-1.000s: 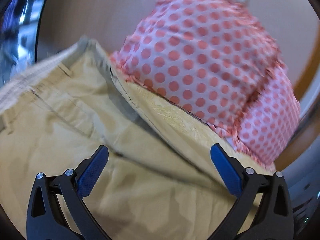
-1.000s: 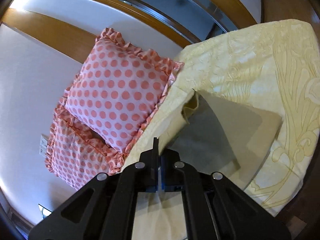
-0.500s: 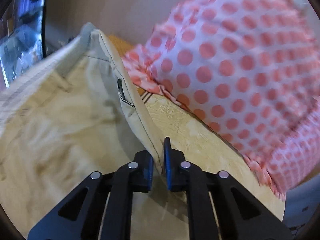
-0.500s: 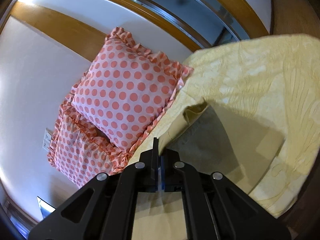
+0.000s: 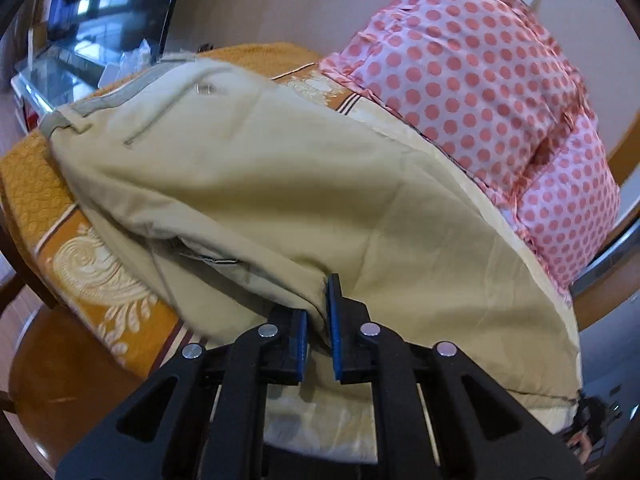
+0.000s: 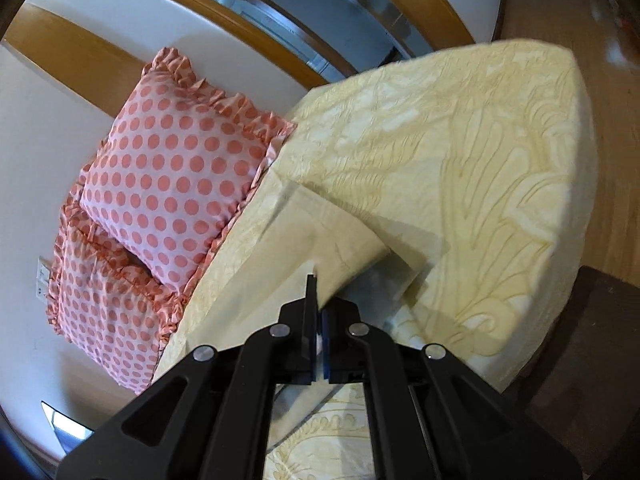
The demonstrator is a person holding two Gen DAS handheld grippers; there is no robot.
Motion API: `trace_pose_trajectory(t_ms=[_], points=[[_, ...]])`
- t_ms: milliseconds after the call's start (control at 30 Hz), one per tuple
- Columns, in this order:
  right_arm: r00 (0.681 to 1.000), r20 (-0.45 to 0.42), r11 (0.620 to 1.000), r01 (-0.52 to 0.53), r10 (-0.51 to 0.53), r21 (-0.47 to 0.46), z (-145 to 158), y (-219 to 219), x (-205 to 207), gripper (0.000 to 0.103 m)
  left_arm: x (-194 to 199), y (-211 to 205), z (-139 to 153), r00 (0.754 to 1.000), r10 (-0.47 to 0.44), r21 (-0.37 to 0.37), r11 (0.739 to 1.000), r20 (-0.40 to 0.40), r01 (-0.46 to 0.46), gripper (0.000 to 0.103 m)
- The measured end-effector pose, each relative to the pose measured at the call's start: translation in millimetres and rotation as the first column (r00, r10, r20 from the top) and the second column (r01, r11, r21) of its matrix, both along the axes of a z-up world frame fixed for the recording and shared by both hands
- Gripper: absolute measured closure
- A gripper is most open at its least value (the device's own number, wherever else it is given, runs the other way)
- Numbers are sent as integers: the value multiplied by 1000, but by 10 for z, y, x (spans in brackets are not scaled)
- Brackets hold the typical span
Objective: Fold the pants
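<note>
Pants [image 5: 280, 184], khaki, spread across the bed [image 5: 100, 280] over an orange and cream patterned bedspread [image 6: 460, 168]. Waistband [image 5: 120, 96] at far left of the left wrist view, with a belt loop and a small metal button beside it, raised above the orange border of the cover. Further right, cloth bunched into a ridge and pinched between the blue pads [image 5: 331, 308] of the left hand-held gripper [image 5: 318, 320], jaws narrow and clamped on a fold of the fabric. Beyond that, two pink polka-dot pillows [image 5: 480, 92] stacked against the wall, touching the far edge of the pants. In the right wrist view, same pillows [image 6: 172, 168] at left, ruffled edges against the bedspread. Centre: a flat leg end of the pants [image 6: 320, 240] lifted slightly off the cover, casting a shadow, held by the right hand-held gripper [image 6: 318, 320], fingers nearly together on the cloth edge. Far right: bed corner, wooden floor [image 6: 600, 80] below.
</note>
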State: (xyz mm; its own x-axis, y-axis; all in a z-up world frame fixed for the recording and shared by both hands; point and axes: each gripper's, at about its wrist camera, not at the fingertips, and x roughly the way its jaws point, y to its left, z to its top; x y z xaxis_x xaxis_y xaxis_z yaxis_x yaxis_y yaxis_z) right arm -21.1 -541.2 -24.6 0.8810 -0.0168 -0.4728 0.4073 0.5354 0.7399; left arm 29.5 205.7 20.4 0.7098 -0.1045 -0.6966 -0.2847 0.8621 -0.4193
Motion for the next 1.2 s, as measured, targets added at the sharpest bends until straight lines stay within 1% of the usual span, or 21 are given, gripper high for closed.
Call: trace_pose_trajectory(t_ms=[100, 267, 300, 333, 367, 400, 433, 500, 567, 633, 667, 733, 767, 800, 833, 867, 933, 1000, 1067, 1100, 1200], points=[[1000, -12, 1000, 19, -19, -19, 42, -35, -64, 102, -101, -78, 31, 1000, -12, 26, 1000, 10, 12, 94], [994, -106, 998, 14, -21, -63, -38, -20, -50, 101, -193, -113, -19, 999, -22, 29, 999, 44, 20, 93], [995, -101, 998, 14, -20, -65, -44, -9, -72, 100, -216, -115, -12, 998, -24, 33, 999, 52, 22, 93], [995, -95, 998, 24, -30, -65, -31, -6, -123, 94, -242, -118, -1, 998, -25, 36, 999, 61, 23, 92], [995, -77, 996, 53, -59, -77, 8, -10, -215, 82, -290, -127, 24, 997, -26, 46, 999, 72, 23, 91], [994, -65, 992, 82, -89, -96, 41, -13, -285, 74, -365, -130, 54, 996, -25, 57, 998, 88, 20, 88], [990, -61, 986, 116, -124, -122, 74, -23, -354, 61, -428, -120, 75, 995, -23, 54, 998, 100, 18, 88], [984, -67, 976, 157, -168, -151, 100, -67, -435, 60, -539, -91, 115, 992, -12, 34, 999, 127, 8, 87], [984, -77, 981, 150, -160, -123, 48, -117, -434, 68, -641, -77, 178, 988, 23, 40, 999, 153, -29, 87], [986, -74, 984, 139, -148, -111, -4, -100, -411, 70, -748, -79, 307, 975, 110, 133, 982, 193, -137, 85], [987, -72, 983, 133, -143, -130, 3, -57, -392, 70, -790, -69, 359, 966, 125, 150, 975, 225, -162, 81], [992, -60, 985, 102, -111, -139, -2, 36, -308, 70, -839, -32, 454, 947, 147, 163, 966, 286, -200, 62], [993, -57, 984, 94, -103, -153, 2, 82, -261, 70, -812, -12, 495, 941, 145, 173, 963, 307, -205, 42], [993, -61, 980, 88, -100, -177, 8, 127, -209, 70, -777, -7, 512, 937, 139, 188, 960, 321, -206, 34], [993, -64, 973, 80, -96, -218, 18, 185, -129, 83, -717, -12, 515, 936, 125, 213, 956, 329, -203, 34], [996, -64, 972, 51, -67, -228, 0, 211, -53, 97, -657, -12, 509, 939, 107, 229, 955, 325, -188, 33], [998, -49, 974, 32, -45, -224, 17, 279, 51, 98, -493, -6, 442, 950, 85, 244, 956, 300, -162, 32], [1000, 17, 966, 2, 3, -258, 215, 452, 118, 98, -377, 20, 358, 960, 84, 233, 961, 269, -150, 32], [985, 105, 945, -96, 134, -312, 565, 850, 265, 98, -296, 76, 232, 970, 87, 205, 969, 227, -135, 32], [971, 135, 933, -144, 197, -330, 680, 1033, 322, 98, -270, 85, 189, 972, 90, 196, 971, 216, -133, 32], [857, 170, 826, -388, 487, -409, 975, 1966, 607, 98, -280, 92, 94, 973, 112, 180, 972, 201, -149, 32]])
